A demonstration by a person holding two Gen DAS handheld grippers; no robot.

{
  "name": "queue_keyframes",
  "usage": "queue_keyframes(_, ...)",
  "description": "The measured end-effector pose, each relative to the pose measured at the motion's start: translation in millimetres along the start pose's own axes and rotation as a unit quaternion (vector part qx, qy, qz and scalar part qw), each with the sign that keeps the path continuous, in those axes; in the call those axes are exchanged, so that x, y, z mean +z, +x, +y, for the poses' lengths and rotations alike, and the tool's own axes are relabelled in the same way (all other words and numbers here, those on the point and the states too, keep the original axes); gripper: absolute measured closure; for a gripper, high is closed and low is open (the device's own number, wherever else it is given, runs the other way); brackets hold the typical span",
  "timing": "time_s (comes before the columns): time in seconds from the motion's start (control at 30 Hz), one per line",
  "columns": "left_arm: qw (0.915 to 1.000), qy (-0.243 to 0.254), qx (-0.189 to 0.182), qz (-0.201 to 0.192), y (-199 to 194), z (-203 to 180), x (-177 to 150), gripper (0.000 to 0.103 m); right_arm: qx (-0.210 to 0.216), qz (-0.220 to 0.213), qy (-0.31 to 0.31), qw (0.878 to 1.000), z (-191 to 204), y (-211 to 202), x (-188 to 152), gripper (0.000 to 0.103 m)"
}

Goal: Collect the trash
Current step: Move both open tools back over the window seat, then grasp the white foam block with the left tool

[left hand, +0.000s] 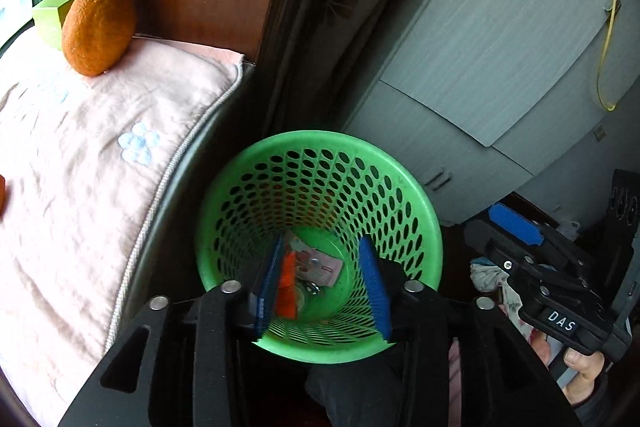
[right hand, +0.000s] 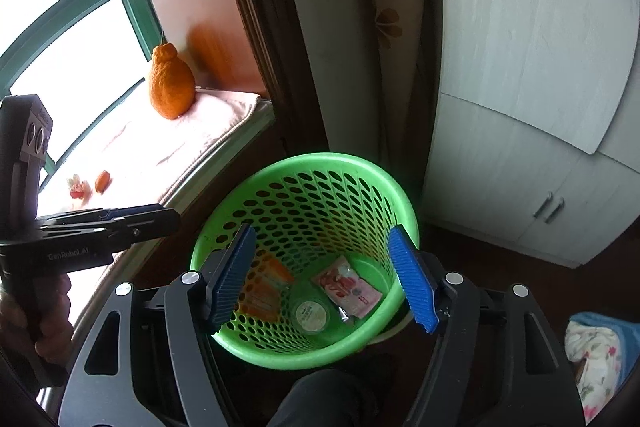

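A green perforated basket [left hand: 312, 139] stands on the floor beside the window seat. My left gripper [left hand: 320, 291] hangs open over the basket's mouth, and its blue pads press on nothing. At the bottom lie an orange wrapper [left hand: 286, 283] and a pink-white packet [left hand: 322, 267]. In the right wrist view my right gripper [right hand: 322, 279] is open wide above the same basket [right hand: 320, 159], empty. Below it lie orange packets [right hand: 264, 293], a round lid [right hand: 310, 313] and a pink packet [right hand: 346, 285]. Each gripper shows in the other's view: the right gripper [left hand: 496, 223] and the left gripper [right hand: 160, 219].
A big orange fruit [left hand: 98, 27] stands on the pink cushion [left hand: 80, 167] of the window seat, by a green box [left hand: 50, 15]. Small peel scraps [right hand: 90, 185] lie on the cushion. A grey cabinet [right hand: 520, 147] and a curtain [right hand: 360, 27] stand behind the basket. A floral cloth [right hand: 596, 351] lies at the right.
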State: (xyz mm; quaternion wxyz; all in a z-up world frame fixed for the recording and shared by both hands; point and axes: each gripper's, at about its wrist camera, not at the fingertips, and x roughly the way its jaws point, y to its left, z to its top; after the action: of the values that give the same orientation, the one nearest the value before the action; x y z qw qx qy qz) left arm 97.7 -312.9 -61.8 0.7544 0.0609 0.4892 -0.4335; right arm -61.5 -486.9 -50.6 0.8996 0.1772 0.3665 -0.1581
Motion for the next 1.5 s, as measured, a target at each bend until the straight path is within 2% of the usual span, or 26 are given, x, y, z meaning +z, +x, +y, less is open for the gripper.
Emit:
queue_keyframes(0.07, 1.0, 0.001, 0.004, -0.005, -5, -1, -2, 0.059, 0.005, -0.001, 0.0, 1.0, 2, -2, 0, 0.033)
queue_keyframes(0.13, 0.9999, -0.005, 0.009, -0.013, -12, 1, -4, 0.052, 0.01, -0.003, -0.006, 1.0, 8, -3, 1, 0.03)
queue_keyframes(0.23, 0.9992, -0.016, 0.024, -0.028, -28, 11, -8, 0.05, 0.018, -0.005, -0.02, 1.0, 19, -3, 1, 0.028)
queue_keyframes(0.3, 0.998, -0.024, 0.043, -0.039, -42, 21, -12, 0.044, 0.026, -0.004, -0.029, 0.999, 30, -1, 2, 0.026)
queue_keyframes(0.53, 0.9891, -0.066, 0.107, -0.077, -89, 68, -29, 0.04, 0.058, 0.004, -0.062, 0.996, 72, 8, 7, 0.024)
queue_keyframes(0.57, 0.987, -0.072, 0.118, -0.082, -97, 76, -31, 0.04, 0.062, 0.005, -0.067, 0.996, 78, 9, 7, 0.023)
queue_keyframes(0.63, 0.9807, -0.085, 0.149, -0.093, -111, 91, -37, 0.033, 0.071, 0.007, -0.077, 0.995, 91, 12, 9, 0.023)
queue_keyframes(0.97, 0.9478, -0.171, 0.241, -0.119, -184, 189, -75, 0.033, 0.124, 0.023, -0.127, 0.984, 160, 30, 11, 0.023)
queue_keyframes(1.17, 0.9314, -0.208, 0.274, -0.118, -213, 247, -100, 0.033, 0.164, 0.036, -0.156, 0.973, 211, 41, 11, 0.022)
queue_keyframes(1.3, 0.93, -0.221, 0.275, -0.103, -214, 278, -114, 0.033, 0.185, 0.044, -0.176, 0.966, 246, 50, 10, 0.022)
queue_keyframes(1.5, 0.9344, -0.225, 0.263, -0.085, -202, 306, -122, 0.034, 0.202, 0.053, -0.2, 0.957, 282, 57, 7, 0.022)
